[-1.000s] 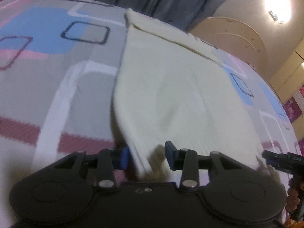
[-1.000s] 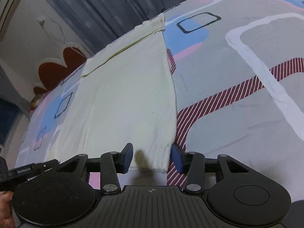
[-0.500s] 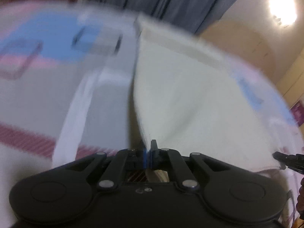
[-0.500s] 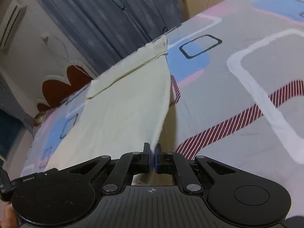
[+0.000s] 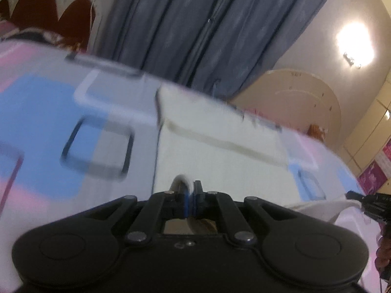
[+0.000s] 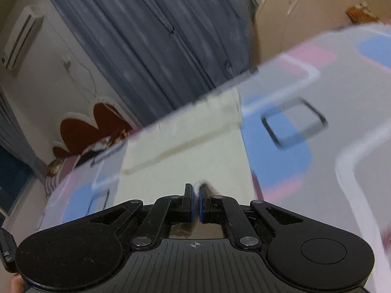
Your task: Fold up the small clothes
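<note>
Where jaws clamp, cream garment [image 5: 220,161] corners sit pinched.

Blue curtains [image 5: 195,24] hang behind the patterned bed [image 5: 48,112]; a wall lamp [image 5: 354,44] glows.
</note>
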Motion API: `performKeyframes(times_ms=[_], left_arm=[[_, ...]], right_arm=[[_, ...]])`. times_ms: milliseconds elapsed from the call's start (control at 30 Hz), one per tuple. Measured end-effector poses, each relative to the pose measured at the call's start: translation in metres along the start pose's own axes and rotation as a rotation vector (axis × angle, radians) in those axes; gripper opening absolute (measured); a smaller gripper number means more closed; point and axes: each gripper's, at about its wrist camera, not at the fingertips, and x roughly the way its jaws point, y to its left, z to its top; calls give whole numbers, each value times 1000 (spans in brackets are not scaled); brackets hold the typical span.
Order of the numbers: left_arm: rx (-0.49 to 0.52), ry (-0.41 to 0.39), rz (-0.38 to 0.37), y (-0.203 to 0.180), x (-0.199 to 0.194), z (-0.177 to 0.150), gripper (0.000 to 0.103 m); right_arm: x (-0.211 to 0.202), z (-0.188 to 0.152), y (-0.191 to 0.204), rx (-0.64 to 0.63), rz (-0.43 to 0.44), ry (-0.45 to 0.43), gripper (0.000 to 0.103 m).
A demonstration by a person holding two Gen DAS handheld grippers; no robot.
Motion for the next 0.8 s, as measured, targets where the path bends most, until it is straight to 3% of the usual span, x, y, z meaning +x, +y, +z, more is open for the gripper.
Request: performKeyframes(times_ms=[267,533,600,633,667,700,733,800], left_arm=[[0,-17,9,36,119,105,3],[70,67,91,55,228,128,4],[61,26,78,59,234,127,11],[31,-7,61,63,231,126,28],[3,-40,55,66,228,125,44],[-1,-76,69,67,225,127,68],[20,-115,88,65,220,126,69],[62,-131,80,63,217,128,67]], right_arm=[[127,98,-39,52,18,-7,3],[249,142,-78,46,1,40,3],[266,145,-91,70,28,27,3],[271,146,-97,80,20,13,4],[273,149,-104,92,-15,-9,12],[271,150,-108,102,-35,-30,28],[267,153,-113,105,-19,-59,60],[260,153,-113,64,15,-82,61]])
